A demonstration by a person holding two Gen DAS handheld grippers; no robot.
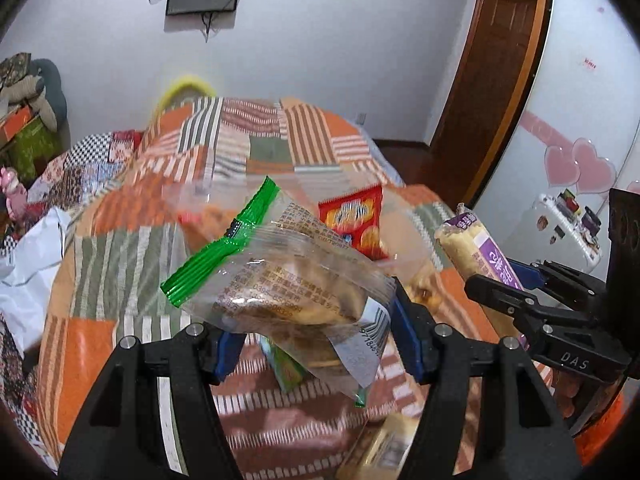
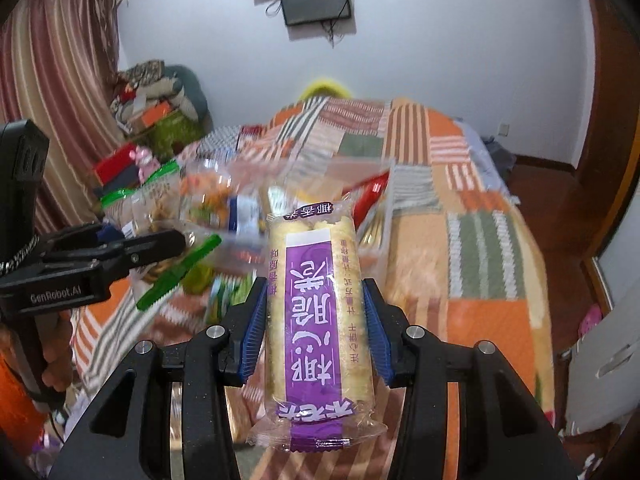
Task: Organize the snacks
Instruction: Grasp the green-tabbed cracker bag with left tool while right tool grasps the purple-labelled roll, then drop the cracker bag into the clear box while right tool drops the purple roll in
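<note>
My left gripper (image 1: 316,332) is shut on a clear snack packet with green sealed ends (image 1: 280,276), held above the patchwork bed. The left gripper also shows at the left of the right wrist view (image 2: 176,244), with the packet's green end (image 2: 180,272). My right gripper (image 2: 316,320) is shut on a long purple-labelled rice cracker pack (image 2: 316,316), upright between the blue pads. That pack shows at the right of the left wrist view (image 1: 480,252). A clear plastic box (image 2: 376,216) holding several snacks, including a red cracker bag (image 1: 356,220), lies on the bed ahead.
The patchwork bedspread (image 2: 480,240) fills the middle. Loose snack packets (image 1: 288,368) lie on it under the left gripper. Piled clutter and boxes (image 2: 152,120) stand at the left by a striped curtain. A wooden door (image 1: 492,80) and white wall are at the right.
</note>
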